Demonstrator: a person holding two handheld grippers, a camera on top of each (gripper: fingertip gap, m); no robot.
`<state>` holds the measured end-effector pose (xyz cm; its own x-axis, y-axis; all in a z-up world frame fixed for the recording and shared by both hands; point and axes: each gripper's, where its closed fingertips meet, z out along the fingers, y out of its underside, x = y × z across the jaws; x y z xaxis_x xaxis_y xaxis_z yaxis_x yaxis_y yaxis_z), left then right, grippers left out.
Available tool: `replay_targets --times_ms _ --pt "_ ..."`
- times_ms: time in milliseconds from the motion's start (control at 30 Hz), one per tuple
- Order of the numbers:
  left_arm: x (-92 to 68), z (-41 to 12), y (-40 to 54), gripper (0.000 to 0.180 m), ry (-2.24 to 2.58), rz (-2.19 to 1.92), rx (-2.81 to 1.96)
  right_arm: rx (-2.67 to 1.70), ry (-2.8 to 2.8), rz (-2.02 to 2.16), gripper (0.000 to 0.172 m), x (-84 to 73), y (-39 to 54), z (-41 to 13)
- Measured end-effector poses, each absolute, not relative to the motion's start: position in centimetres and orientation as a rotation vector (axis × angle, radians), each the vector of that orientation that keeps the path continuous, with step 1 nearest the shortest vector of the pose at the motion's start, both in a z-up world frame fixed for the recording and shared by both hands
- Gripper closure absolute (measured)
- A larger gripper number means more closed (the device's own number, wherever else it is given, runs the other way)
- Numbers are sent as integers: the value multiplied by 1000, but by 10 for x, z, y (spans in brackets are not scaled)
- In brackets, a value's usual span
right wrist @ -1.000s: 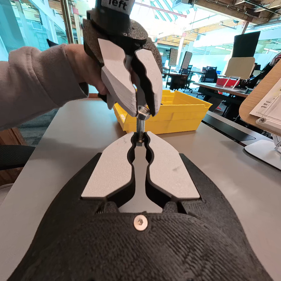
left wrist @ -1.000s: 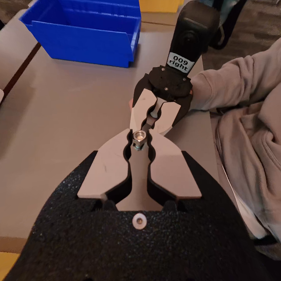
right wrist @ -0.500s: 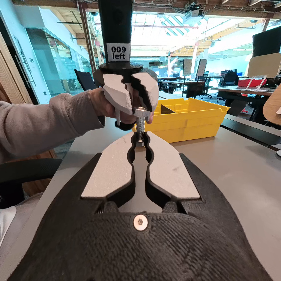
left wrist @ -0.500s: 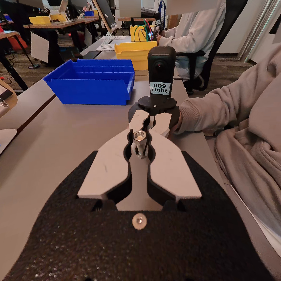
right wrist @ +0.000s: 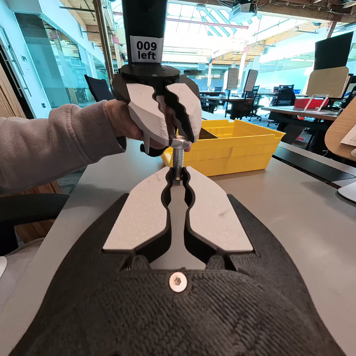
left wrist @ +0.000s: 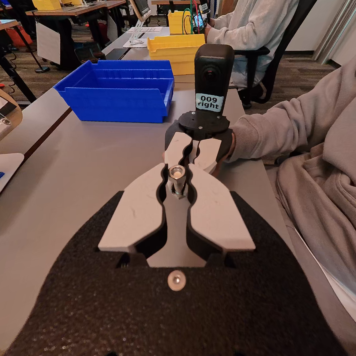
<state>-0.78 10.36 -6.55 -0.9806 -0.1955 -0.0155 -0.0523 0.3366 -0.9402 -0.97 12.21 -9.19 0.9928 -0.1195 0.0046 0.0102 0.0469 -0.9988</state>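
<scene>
Steel bolt [right wrist: 178,154] between 2 label-bearing tongs, left [left wrist: 176,171] and right [right wrist: 178,173]

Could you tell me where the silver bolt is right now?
The bolt stands upright mid-frame in both views, head clamped by the left gripper, threads by the right gripper.

A bolt [right wrist: 178,159] is held upright above the table [left wrist: 96,163], its head clamped by the left gripper [right wrist: 179,138] above, its shank by the right gripper [right wrist: 177,173], a nut [left wrist: 178,196] below. A bin [right wrist: 231,154] is set behind.

Nut [right wrist: 176,181] mostly hidden between fingers [right wrist: 150,202] — bolt tip unseen.
</scene>
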Motion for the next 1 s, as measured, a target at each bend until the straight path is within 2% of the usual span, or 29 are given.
replay_targets --times_ms 433,767,1000 --pt "-9 -56 105 156 2400 -1796 -236 -1523 79 -139 163 -9 122 -92" --pt "-2 -67 107 150 2187 -1788 -450 -1530 67 -271 163 -3 120 -91" --pt "-6 -73 98 154 2202 -1867 -490 -1537 66 -264 163 -4 121 -92"
